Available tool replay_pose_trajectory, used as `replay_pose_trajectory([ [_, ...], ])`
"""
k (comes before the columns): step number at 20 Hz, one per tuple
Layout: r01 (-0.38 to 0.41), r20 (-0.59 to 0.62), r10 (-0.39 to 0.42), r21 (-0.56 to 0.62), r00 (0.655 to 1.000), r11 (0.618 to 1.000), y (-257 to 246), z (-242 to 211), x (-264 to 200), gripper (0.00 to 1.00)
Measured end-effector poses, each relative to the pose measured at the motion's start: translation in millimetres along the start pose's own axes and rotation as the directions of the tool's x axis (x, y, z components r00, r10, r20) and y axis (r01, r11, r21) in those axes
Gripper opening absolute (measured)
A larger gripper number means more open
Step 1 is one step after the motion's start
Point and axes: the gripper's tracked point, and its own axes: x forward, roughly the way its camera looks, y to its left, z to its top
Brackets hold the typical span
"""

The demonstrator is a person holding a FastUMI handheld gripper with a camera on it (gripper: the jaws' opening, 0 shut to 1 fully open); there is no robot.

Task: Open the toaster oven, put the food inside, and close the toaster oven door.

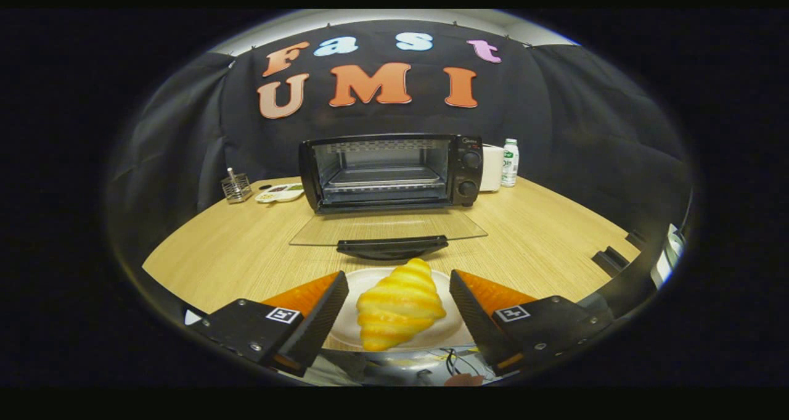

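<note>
One wooden table carries everything you see. Take the toaster oven as your landmark: it stands toward the far side of the table, with its glass door folded down flat toward you and the dark handle at the door's near edge. Inside it, a wire rack shows in the open cavity, and two knobs sit on its right panel. Just right of the oven stand a white box and a small bottle. Left of the oven sit a wire holder and a shallow dish.

Your tongs are spread apart, nearer you than the oven door, touching nothing. Between their fingers a white plate rests on the table just short of the door handle, and the croissant lies on that plate.
</note>
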Motion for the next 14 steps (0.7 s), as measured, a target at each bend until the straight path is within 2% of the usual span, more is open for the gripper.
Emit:
replay_pose_trajectory([
  [2, 0.029, 0.017, -0.029, -0.011, 0.999, 1.0, -0.5, -5.9, -3.7, 0.99],
  [5, 0.025, 0.018, -0.024, -0.021, 1.0, 0.999, 10.0, -17.8, -5.9, 0.99],
  [8, 0.06, 0.022, -0.06, -0.038, 0.998, 0.997, 5.7, -23.2, -4.4, 0.99],
  [14, 0.081, -0.005, -0.082, -0.058, 0.997, 0.995, 4.3, -35.5, 0.3, 0.99],
])
